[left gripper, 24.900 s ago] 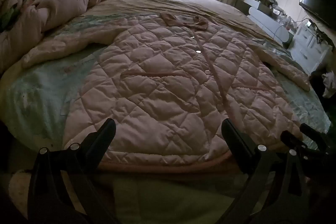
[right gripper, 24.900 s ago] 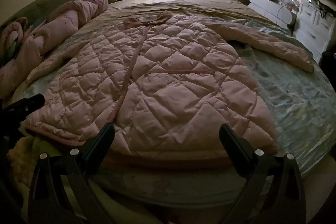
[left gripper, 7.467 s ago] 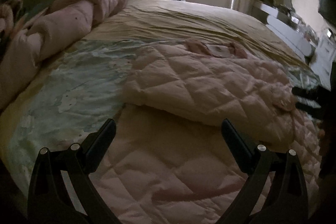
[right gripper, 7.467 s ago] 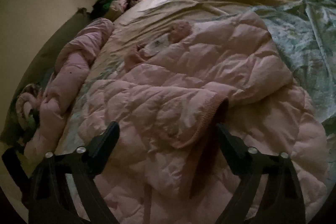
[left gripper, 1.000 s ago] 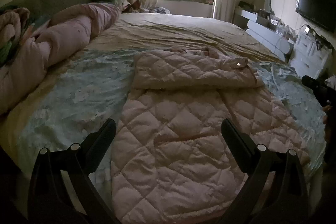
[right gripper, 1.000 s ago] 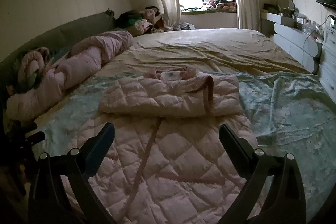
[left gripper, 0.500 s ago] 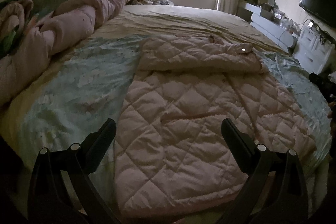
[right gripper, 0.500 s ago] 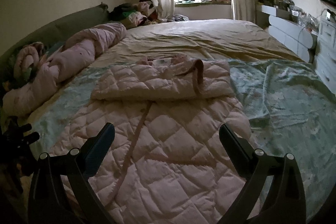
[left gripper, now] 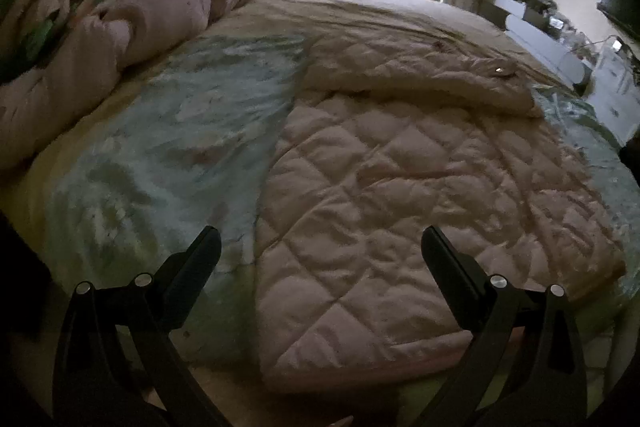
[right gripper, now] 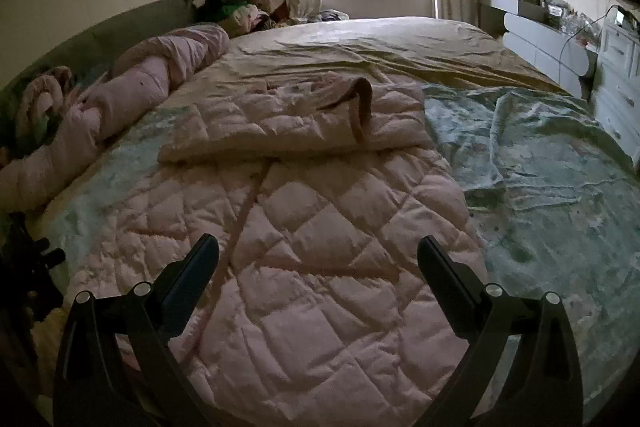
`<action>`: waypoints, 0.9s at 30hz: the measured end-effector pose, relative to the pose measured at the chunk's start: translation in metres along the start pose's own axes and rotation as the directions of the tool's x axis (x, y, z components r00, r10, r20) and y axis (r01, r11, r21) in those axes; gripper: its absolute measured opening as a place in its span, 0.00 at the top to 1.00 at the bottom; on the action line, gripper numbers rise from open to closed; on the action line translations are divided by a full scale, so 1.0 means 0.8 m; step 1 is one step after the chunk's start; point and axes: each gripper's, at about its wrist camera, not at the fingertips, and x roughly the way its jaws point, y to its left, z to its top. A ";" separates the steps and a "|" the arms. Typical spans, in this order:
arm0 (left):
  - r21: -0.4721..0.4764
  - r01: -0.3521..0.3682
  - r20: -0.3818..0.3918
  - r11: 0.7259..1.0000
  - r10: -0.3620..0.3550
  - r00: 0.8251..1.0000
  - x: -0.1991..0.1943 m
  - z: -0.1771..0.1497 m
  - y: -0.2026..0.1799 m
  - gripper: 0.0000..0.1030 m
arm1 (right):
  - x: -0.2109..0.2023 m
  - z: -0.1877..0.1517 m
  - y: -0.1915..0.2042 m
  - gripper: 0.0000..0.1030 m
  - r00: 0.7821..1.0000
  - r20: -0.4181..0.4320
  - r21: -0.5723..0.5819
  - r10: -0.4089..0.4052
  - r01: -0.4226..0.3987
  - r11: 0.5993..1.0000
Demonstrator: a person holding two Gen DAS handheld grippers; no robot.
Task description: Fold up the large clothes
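— Left wrist view: where does the pink quilted padded coat (left gripper: 400, 187) lie?
— Flat on the pale blue patterned bed sheet (left gripper: 168, 147), sleeves folded across its upper part.
— And the jaws?
— Left gripper (left gripper: 320, 251) and right gripper (right gripper: 318, 257) both spread wide, holding nothing, above the hem.

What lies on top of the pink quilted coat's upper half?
Both sleeves are folded across the pink quilted coat, one cuff uppermost. The collar barely shows; the chest under the sleeves is covered.
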 end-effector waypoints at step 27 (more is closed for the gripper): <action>-0.059 0.003 -0.169 0.998 -0.013 0.986 0.053 -0.052 0.034 0.09 | 0.028 -0.088 -0.088 0.04 0.973 -0.195 0.038 -0.123 0.133 0.990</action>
